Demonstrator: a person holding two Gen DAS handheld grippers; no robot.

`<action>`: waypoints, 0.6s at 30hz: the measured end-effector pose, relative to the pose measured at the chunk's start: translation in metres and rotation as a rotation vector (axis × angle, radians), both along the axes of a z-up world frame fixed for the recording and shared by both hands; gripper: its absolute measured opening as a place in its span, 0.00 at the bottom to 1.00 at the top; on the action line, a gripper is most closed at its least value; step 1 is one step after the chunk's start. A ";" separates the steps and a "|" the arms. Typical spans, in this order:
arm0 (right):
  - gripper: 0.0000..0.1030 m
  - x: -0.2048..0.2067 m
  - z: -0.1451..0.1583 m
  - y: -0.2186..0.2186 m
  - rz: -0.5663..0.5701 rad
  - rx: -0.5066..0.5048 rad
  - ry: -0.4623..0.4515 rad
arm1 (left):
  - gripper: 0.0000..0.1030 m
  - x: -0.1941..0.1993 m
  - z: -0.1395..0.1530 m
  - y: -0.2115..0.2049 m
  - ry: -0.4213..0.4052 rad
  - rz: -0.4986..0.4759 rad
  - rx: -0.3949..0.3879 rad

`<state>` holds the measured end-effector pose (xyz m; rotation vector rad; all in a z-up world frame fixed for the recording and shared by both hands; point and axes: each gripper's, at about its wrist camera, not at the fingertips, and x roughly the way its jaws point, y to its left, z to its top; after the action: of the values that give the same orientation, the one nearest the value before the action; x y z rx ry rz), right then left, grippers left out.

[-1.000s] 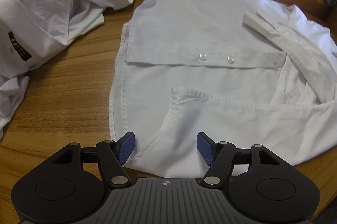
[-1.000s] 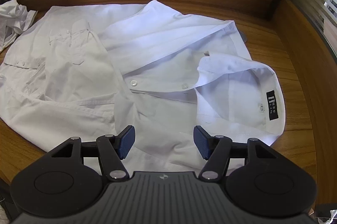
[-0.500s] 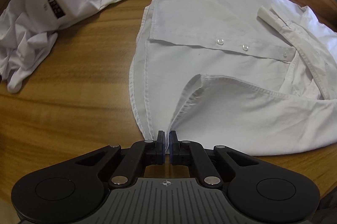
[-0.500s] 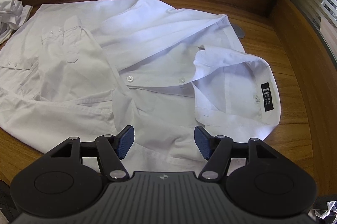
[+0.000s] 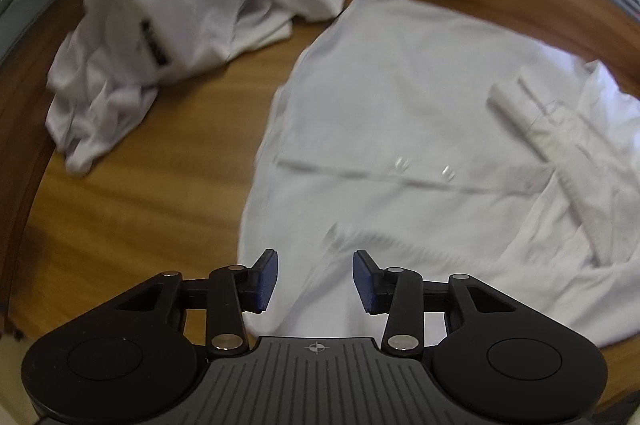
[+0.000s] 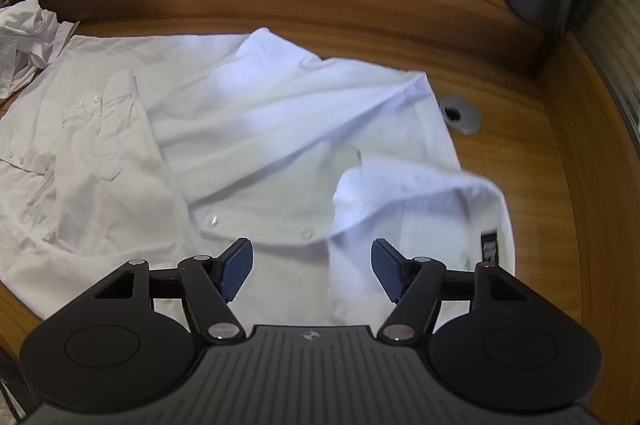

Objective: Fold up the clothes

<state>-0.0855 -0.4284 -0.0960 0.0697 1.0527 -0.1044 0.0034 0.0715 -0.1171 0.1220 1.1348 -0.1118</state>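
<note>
Both grippers stand over the white shirt [image 6: 280,129], which lies spread on the wooden table [image 5: 140,185] with its front up. The left gripper [image 5: 314,283] has just been opening; its blue pads are apart and press on nothing, though the shirt's near hem fold [image 5: 360,237] shows between and beyond them, so it looks like a release after a tug to straighten that edge. The right gripper [image 6: 312,271] also has its jaws wide and empty, above the button placket [image 6: 256,229] and just left of the collar [image 6: 420,193], whose black label [image 6: 489,245] faces up. One sleeve, with its cuff [image 5: 516,101], is laid across the chest, likely so that the body can be folded over it afterwards. A second, crumpled white shirt [image 5: 168,13] sits at the far left, well apart, probably waiting its turn. Folding seems barely begun: the shirt is flattened, yet no clean fold is set.
</note>
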 end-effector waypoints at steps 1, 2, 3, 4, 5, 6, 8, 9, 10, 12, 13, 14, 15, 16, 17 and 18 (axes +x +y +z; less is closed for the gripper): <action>0.70 0.007 0.001 -0.006 0.012 0.001 0.000 | 0.45 0.008 0.002 -0.010 -0.004 -0.018 0.004; 0.70 0.013 0.002 -0.012 0.023 0.001 -0.001 | 0.46 0.017 0.003 -0.016 -0.007 -0.035 0.003; 0.70 0.021 0.004 -0.017 0.038 0.002 -0.002 | 0.47 0.027 0.004 -0.023 -0.008 -0.054 -0.005; 0.70 0.029 0.005 -0.020 0.058 0.002 -0.003 | 0.49 0.036 0.004 -0.029 -0.008 -0.076 -0.014; 0.70 0.038 0.007 -0.023 0.081 0.003 -0.004 | 0.50 0.044 0.004 -0.036 -0.011 -0.100 -0.022; 0.70 0.046 0.008 -0.026 0.108 0.005 -0.004 | 0.51 0.054 0.005 -0.044 -0.016 -0.130 -0.028; 0.70 0.067 0.010 -0.025 0.167 0.010 -0.007 | 0.52 0.074 0.005 -0.060 -0.027 -0.201 -0.030; 0.70 0.078 0.011 -0.025 0.197 0.015 -0.007 | 0.52 0.084 0.005 -0.068 -0.034 -0.237 -0.027; 0.70 0.088 0.011 -0.025 0.226 0.019 -0.005 | 0.52 0.094 0.005 -0.077 -0.042 -0.273 -0.018; 0.69 0.112 0.009 -0.023 0.285 0.023 0.000 | 0.53 0.114 0.002 -0.093 -0.059 -0.348 -0.007; 0.69 0.124 0.007 -0.021 0.315 0.025 0.002 | 0.53 0.124 0.001 -0.101 -0.066 -0.385 -0.003; 0.69 0.135 0.006 -0.020 0.343 0.030 0.004 | 0.53 0.134 -0.001 -0.108 -0.071 -0.418 -0.001; 0.69 0.147 0.005 -0.018 0.369 0.033 0.006 | 0.53 0.143 -0.003 -0.115 -0.074 -0.448 0.002; 0.69 0.159 0.003 -0.017 0.392 0.032 0.010 | 0.54 0.152 -0.006 -0.121 -0.075 -0.476 0.006; 0.69 0.170 0.001 -0.016 0.412 0.029 0.015 | 0.54 0.162 -0.009 -0.126 -0.074 -0.502 0.012; 0.69 0.182 -0.001 -0.014 0.429 0.023 0.021 | 0.54 0.172 -0.012 -0.131 -0.072 -0.527 0.020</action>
<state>0.0961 -0.4427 -0.0971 -0.1370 1.0687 0.2961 0.1750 -0.0594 -0.1292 0.4390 1.0097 -0.5597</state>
